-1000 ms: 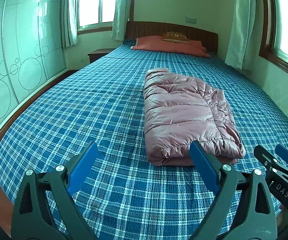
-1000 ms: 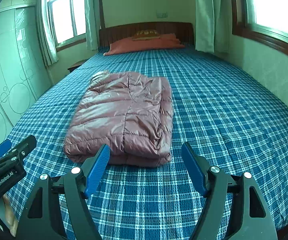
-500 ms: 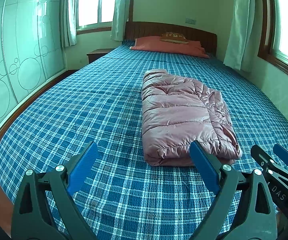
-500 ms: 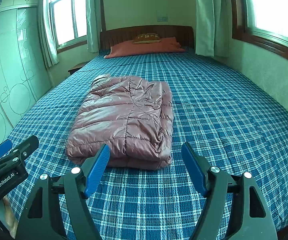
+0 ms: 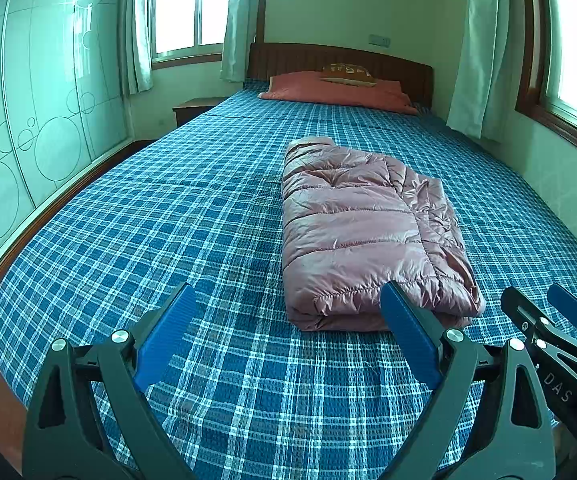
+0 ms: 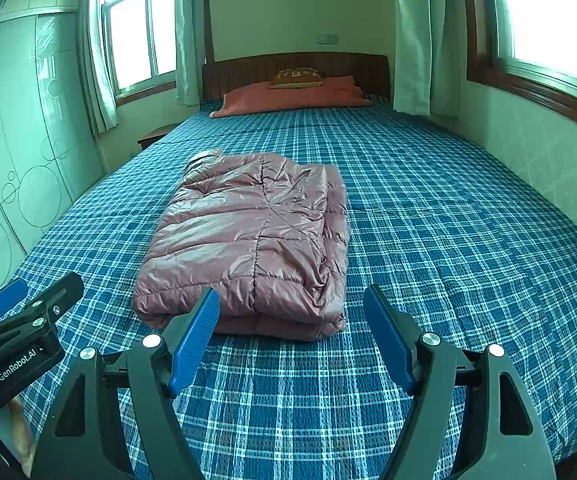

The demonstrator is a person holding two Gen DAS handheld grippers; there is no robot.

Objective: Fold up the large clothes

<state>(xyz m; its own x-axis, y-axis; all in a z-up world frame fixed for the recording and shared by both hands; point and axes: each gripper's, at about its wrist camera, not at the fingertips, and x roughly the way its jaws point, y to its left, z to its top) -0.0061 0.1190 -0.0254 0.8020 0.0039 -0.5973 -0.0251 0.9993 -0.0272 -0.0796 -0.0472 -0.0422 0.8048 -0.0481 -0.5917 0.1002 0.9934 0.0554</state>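
Nothing on the bed has moved since the earlier frames; both grippers hold station. One jacket (image 5: 364,232): pink, shiny, quilted, folded into a thick rectangle (creased along its right edge), lying mid-bed (image 5: 168,216) on the blue plaid cover. Two grippers: left gripper (image 5: 288,312) and right gripper (image 6: 290,312), jaws wide apart, holding nothing, short of the jacket. Two pillows (image 5: 328,88) at the headboard.
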